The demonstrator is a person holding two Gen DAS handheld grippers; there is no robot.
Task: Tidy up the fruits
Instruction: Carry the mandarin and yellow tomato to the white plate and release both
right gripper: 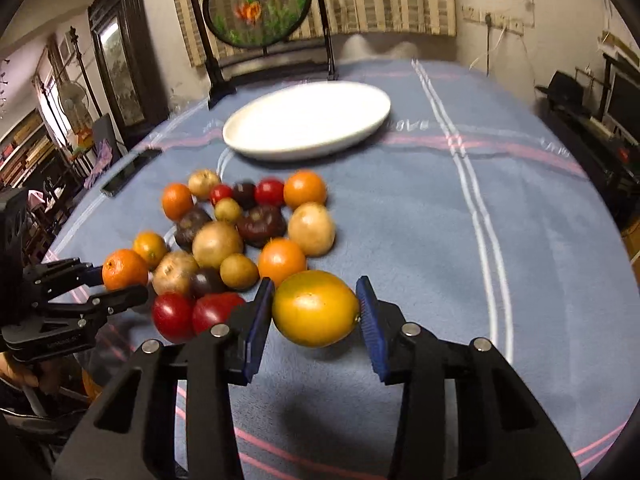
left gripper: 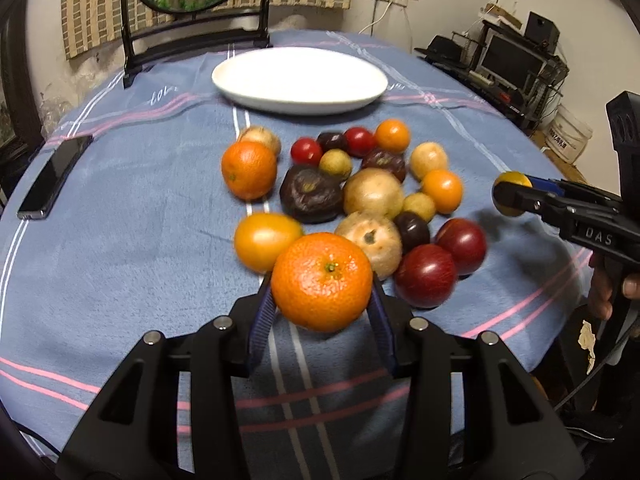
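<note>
Fruit pile (left gripper: 352,192) heaped on blue fleecy cloth (left gripper: 140,240), just in front of white oval plate (left gripper: 300,80); many pieces blurred, some half hidden behind neighbours, kinds hard to name. Dimpled round orange (left gripper: 322,281) clamped between blue ribbed pads of left gripper (left gripper: 322,308), lifted off cloth at near edge of pile. Smooth yellow-orange oval fruit (right gripper: 315,308) pinched end to end in right gripper (right gripper: 316,312), right of pile. Dark phone (left gripper: 56,176) flat on cloth, left of plate. Round painted screen (right gripper: 258,4) behind plate, top cut off.
</note>
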